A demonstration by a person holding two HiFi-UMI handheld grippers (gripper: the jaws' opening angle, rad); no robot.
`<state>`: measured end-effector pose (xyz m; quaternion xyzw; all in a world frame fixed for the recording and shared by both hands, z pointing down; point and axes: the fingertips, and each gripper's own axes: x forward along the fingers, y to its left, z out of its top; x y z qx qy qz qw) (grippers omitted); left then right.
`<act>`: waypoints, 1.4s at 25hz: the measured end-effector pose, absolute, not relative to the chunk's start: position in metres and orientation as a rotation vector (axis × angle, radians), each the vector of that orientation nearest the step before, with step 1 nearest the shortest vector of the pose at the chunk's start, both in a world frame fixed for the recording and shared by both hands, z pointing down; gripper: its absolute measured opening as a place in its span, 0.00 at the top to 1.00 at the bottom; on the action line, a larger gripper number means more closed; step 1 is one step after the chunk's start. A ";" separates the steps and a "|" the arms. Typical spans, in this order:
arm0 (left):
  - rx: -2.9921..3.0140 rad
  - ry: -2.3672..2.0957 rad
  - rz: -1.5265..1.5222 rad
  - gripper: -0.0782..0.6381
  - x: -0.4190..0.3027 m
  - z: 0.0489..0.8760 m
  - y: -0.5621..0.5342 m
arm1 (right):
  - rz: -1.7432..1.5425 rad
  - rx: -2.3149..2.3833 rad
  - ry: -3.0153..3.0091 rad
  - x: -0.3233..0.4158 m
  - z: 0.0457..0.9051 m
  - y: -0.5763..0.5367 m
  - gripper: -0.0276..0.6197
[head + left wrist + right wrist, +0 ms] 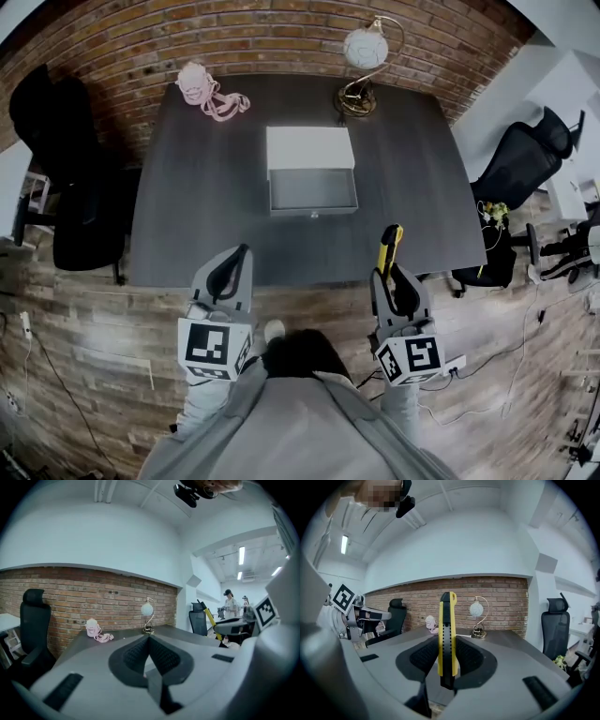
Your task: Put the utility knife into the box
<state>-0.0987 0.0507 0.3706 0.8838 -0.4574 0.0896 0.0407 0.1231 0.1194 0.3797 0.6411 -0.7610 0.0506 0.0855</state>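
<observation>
A yellow and black utility knife (388,247) (446,639) stands upright between the jaws of my right gripper (392,274) (446,656), which is shut on it near the table's front edge. The white box (311,171) sits at the middle of the dark table (197,187), its grey drawer (313,192) pulled open toward me and empty. My left gripper (235,267) (148,641) hangs at the front left edge of the table, shut with nothing between its pads.
A pink object with a cord (208,91) (96,631) lies at the table's back left. A globe lamp (363,64) (477,616) (148,616) stands at the back right. Black office chairs (66,178) (525,164) flank the table. A brick wall (272,37) is behind it.
</observation>
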 end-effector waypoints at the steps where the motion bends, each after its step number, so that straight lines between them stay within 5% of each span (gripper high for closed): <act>1: 2.703 -1.394 0.280 0.86 -0.097 0.373 0.049 | 0.160 1.910 -2.263 0.125 0.382 0.118 0.76; 35: 2.557 -1.667 0.302 0.86 -0.028 0.354 -0.158 | 0.094 1.597 -2.514 0.184 0.365 -0.139 0.76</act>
